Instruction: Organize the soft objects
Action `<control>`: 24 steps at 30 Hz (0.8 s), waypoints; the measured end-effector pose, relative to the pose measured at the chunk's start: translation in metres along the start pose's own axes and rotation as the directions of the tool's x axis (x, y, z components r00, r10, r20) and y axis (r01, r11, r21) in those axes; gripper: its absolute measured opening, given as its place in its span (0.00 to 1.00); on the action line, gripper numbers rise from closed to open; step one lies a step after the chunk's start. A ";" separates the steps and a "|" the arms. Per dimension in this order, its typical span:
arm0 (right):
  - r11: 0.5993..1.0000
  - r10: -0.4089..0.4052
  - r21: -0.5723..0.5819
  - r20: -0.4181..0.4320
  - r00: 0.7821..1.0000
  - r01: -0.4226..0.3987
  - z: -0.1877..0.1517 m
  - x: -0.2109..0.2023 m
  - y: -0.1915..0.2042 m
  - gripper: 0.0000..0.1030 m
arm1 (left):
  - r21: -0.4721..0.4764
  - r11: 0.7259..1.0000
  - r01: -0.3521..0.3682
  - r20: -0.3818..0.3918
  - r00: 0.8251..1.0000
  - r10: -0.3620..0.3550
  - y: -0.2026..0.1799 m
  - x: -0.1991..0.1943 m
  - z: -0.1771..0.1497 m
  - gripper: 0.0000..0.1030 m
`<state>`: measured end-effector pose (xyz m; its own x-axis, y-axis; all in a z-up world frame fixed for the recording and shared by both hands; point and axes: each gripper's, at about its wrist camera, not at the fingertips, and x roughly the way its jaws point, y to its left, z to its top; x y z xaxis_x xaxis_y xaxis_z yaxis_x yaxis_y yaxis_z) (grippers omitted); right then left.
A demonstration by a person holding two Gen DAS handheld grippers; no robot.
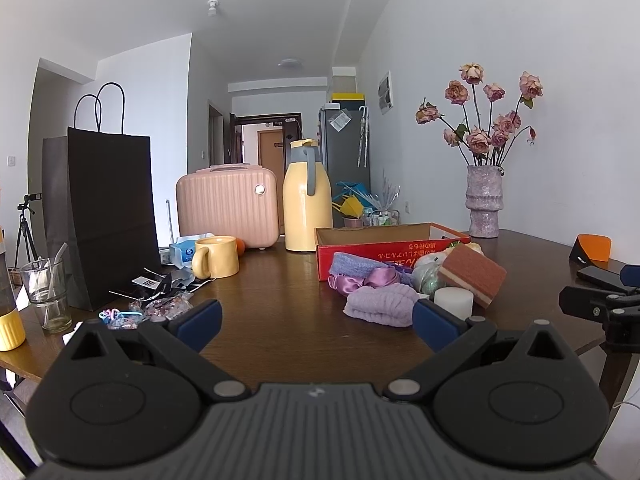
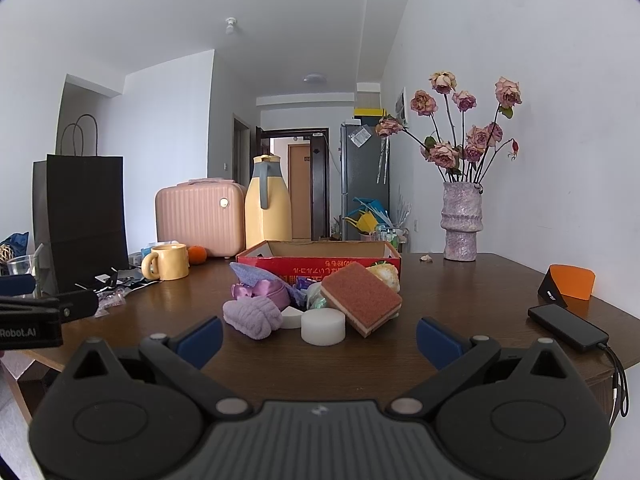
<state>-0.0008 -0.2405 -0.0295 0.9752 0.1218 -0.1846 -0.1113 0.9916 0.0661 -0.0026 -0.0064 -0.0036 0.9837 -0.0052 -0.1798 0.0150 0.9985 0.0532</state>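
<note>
1. Where the white-walled room narrows to a hallway, a dark brown wooden table (image 2: 460, 292) carries soft objects: a lilac fluffy towel roll (image 2: 252, 316), a red-brown sponge (image 2: 362, 298), piled before a red cardboard box (image 2: 320, 266).
2. Left gripper (image 1: 316, 322) and right gripper (image 2: 319, 338) hover near them, jaws spread wide, holding nothing.

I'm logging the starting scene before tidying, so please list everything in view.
red box: 1, red, table middle, open
sponge: 1, brown, leaning on the pile
foam disc: 1, white, front of pile
towel: 1, lilac, pile's left
mug: 1, yellow, left of box
jug: 1, yellow, behind box
case: 1, pink, beside jug
paper bag: 1, black, far left
vase: 1, lilac, holding roses
phone: 1, black, right edge
left hand-held gripper: open
right hand-held gripper: open
</note>
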 end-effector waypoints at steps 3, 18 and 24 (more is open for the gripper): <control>1.000 -0.002 0.001 -0.004 1.000 0.002 0.000 0.001 0.000 1.00 | 0.001 1.000 0.002 -0.003 1.000 -0.002 0.001 0.001 0.000 1.00; 1.000 -0.004 -0.010 0.001 1.000 0.004 -0.002 0.001 0.000 1.00 | -0.010 1.000 0.001 -0.037 0.999 -0.001 0.002 0.010 -0.004 1.00; 0.994 -0.076 -0.069 0.036 0.996 0.079 -0.006 0.026 -0.011 1.00 | 0.018 1.000 -0.003 -0.038 0.999 0.003 -0.001 0.038 -0.005 1.00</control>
<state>0.0250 -0.2481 -0.0407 0.9871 0.0440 -0.1539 -0.0471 0.9988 -0.0166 0.0342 -0.0076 -0.0154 0.9763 0.0002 -0.2166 0.0157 0.9973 0.0714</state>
